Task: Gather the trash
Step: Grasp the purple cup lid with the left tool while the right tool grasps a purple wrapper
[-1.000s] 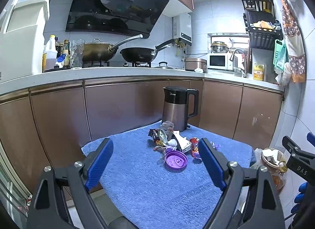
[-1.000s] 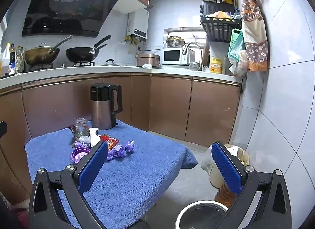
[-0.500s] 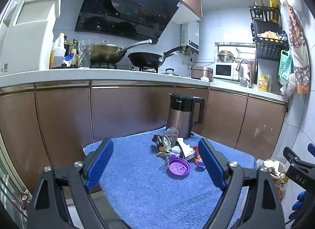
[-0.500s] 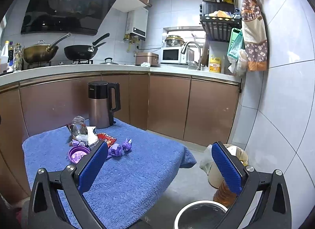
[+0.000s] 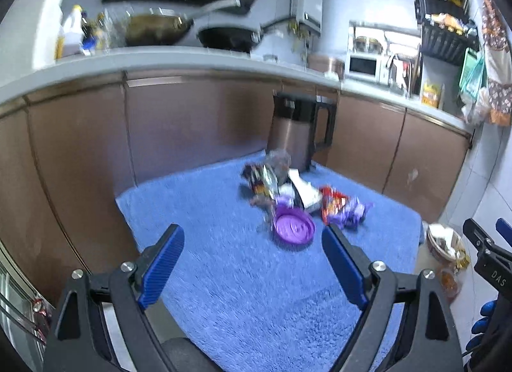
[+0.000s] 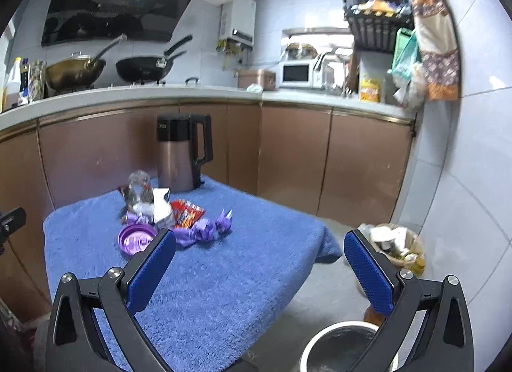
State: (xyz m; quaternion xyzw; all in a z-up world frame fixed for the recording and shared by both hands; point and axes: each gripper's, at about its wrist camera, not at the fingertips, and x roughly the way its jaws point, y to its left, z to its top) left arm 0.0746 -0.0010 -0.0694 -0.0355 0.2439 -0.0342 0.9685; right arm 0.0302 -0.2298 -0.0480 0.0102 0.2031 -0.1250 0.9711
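Tools: left tool (image 5: 252,263) and right tool (image 6: 259,266) both hang with blue pads spread wide and nothing between them; each is above the near part of the desk, not touching any trash.
Desk: low, covered by a blue towel (image 5: 224,276); all the trash sits toward its far side, in front of the kettle (image 5: 297,132).
Bins: a waste basket (image 6: 396,244) already holding rubbish stands on the floor off the desk's right edge; a round metal-rimmed bin (image 6: 345,349) is right under the right tool.
Trash pile: purple lid (image 5: 293,226) nearest the tools; behind it a dark snack wrapper (image 5: 259,180), a crumpled clear plastic piece (image 5: 278,160) and white packaging (image 5: 304,191); to the right a red wrapper (image 5: 332,204) and purple candy wrappers (image 5: 352,212).
Key relation: the pile lies ahead of both tools. In the left view the purple lid sits just beyond the pads and right of centre; in the right view the pile is ahead and to the left, with the purple candy wrappers just past the left pad. My judgement: the left tool is nearer the lid, the right tool nearer the candy wrappers and both bins.
Long axis: the purple candy wrappers stretch left to right across the right tool's view.
Change from earlier: both views now look down more steeply, the pile appears larger and closer, and the pictures are blurred with motion; the pads are as wide as before.
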